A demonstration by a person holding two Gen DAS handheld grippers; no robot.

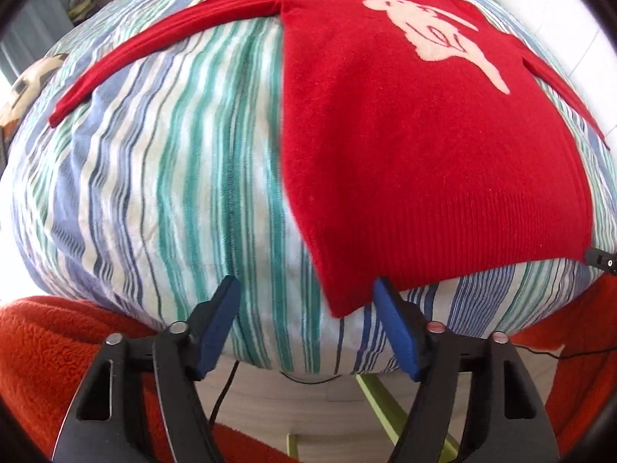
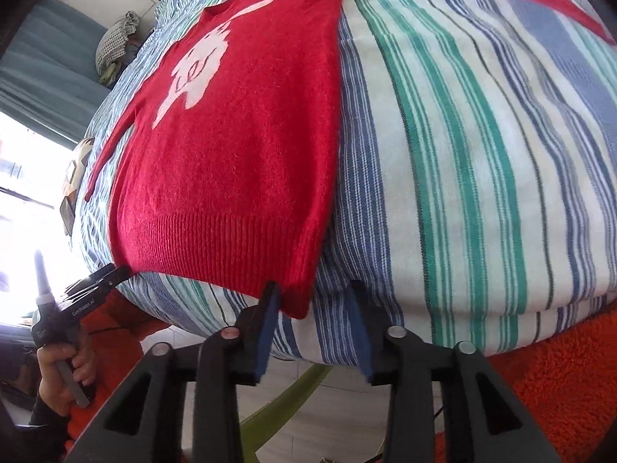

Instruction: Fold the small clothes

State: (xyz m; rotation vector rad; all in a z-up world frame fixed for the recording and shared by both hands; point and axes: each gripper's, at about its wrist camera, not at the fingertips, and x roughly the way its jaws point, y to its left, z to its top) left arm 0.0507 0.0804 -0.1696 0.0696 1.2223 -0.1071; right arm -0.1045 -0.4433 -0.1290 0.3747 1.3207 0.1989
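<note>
Red sweater point(image 1: 405, 146) lay flat at the striped bedcover's point(image 1: 162, 177) near edge, long axis running away from both released grippers, left gripper point(image 1: 304, 305) and right gripper point(image 2: 314, 308) each at 1 hem corner.

Bright daylight, both views. Window point(image 2: 23, 177) at left of the right wrist view is blown out white; floor point(image 1: 601, 38) at top right of the left wrist view is also overexposed. Heavy fisheye bulge, bed point(image 1: 173, 154) stripes curve, dark vignette in the corners. Red sweater point(image 1: 385, 146) is saturated, knit ribs sharp near its hem. Slight blur on the stripes, the near fingers point(image 1: 216, 332) soft. Shadows soft, faint under the sweater edge.
</note>
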